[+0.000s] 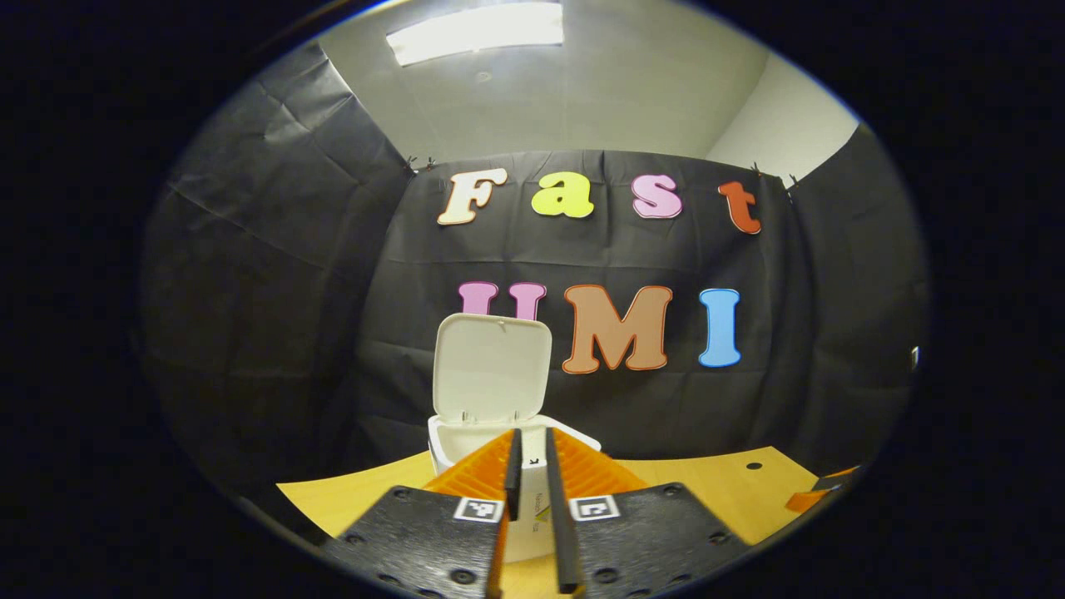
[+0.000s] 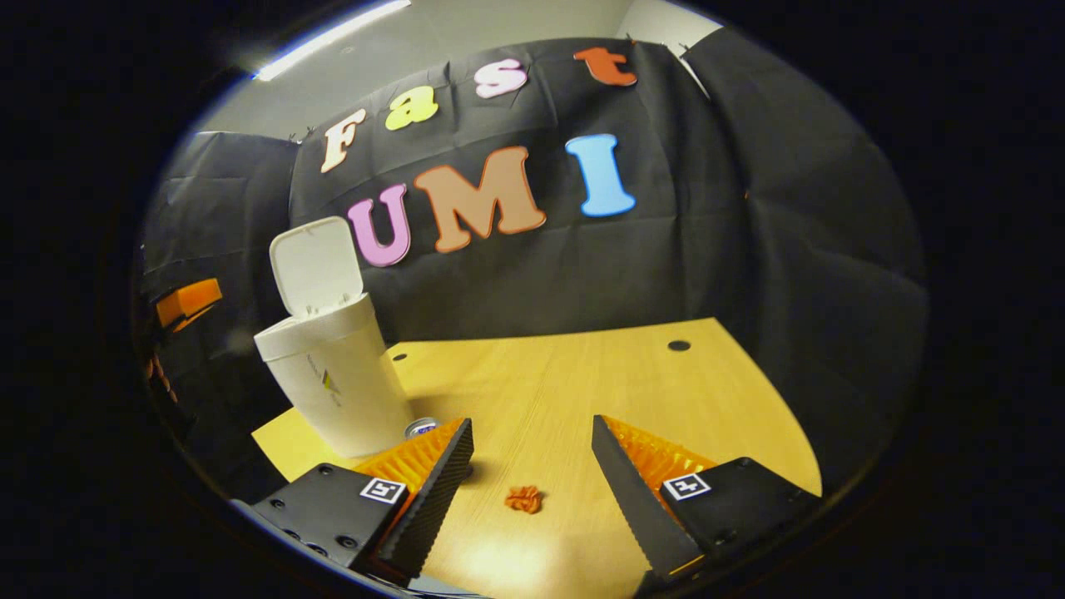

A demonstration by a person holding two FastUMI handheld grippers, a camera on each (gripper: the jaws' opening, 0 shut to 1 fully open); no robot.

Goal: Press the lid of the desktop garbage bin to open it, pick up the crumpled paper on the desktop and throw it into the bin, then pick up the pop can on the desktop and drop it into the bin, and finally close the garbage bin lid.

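The white desktop bin (image 1: 466, 445) stands with its lid (image 1: 491, 366) flipped upright, just beyond my left gripper (image 1: 532, 433), whose fingers are shut with nothing between them. In the right gripper view the same bin (image 2: 341, 383) stands at the left of the table, lid (image 2: 316, 264) raised. A small orange crumpled paper (image 2: 524, 499) lies on the wood, below and between the spread fingers of my open right gripper (image 2: 532, 423). The pop can (image 2: 422, 428) sits against the bin's base, mostly hidden behind one finger; only its top shows.
The wooden table (image 2: 582, 374) has a curved front edge and small round holes (image 2: 678, 344) near the back. Black cloth walls close in behind and on both sides. An orange part of the other gripper (image 2: 190, 299) shows at the far left.
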